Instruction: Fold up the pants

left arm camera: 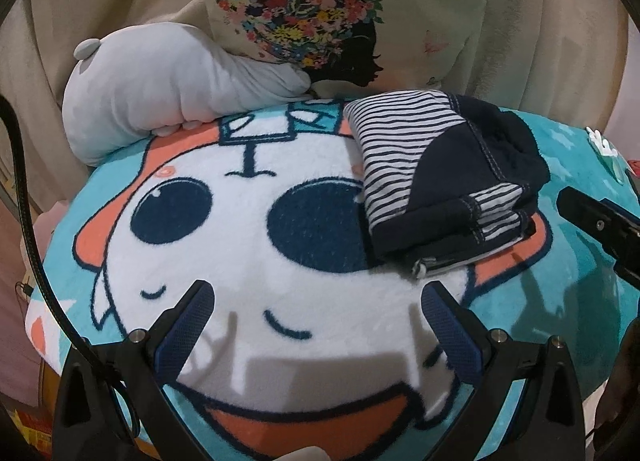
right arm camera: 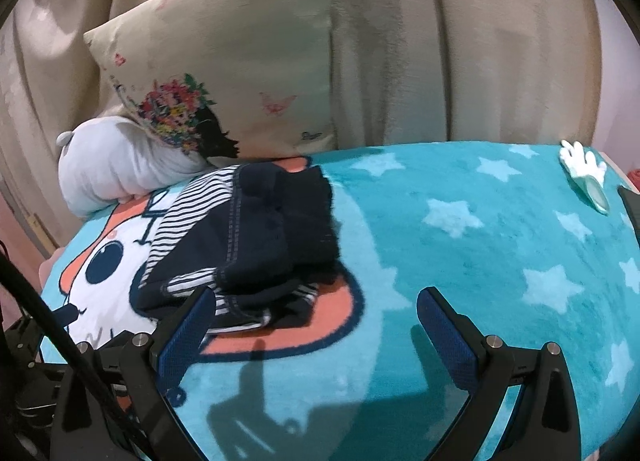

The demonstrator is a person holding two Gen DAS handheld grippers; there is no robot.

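The pants (left arm camera: 444,177), navy with white-and-navy striped panels, lie folded in a compact bundle on a cartoon blanket (left arm camera: 280,301). They also show in the right wrist view (right arm camera: 248,241). My left gripper (left arm camera: 318,301) is open and empty, hovering over the blanket in front and to the left of the bundle. My right gripper (right arm camera: 314,309) is open and empty, just in front and to the right of the bundle; its left finger (right arm camera: 188,325) overlaps the bundle's near edge in view. The right gripper's body shows at the right edge of the left wrist view (left arm camera: 600,221).
A grey plush toy (left arm camera: 160,101) and a floral cushion (left arm camera: 320,21) lie behind the pants against beige upholstery (right arm camera: 460,41). A small white-and-mint object (right arm camera: 588,169) sits at the blanket's far right. A black cable (left arm camera: 28,221) hangs on the left.
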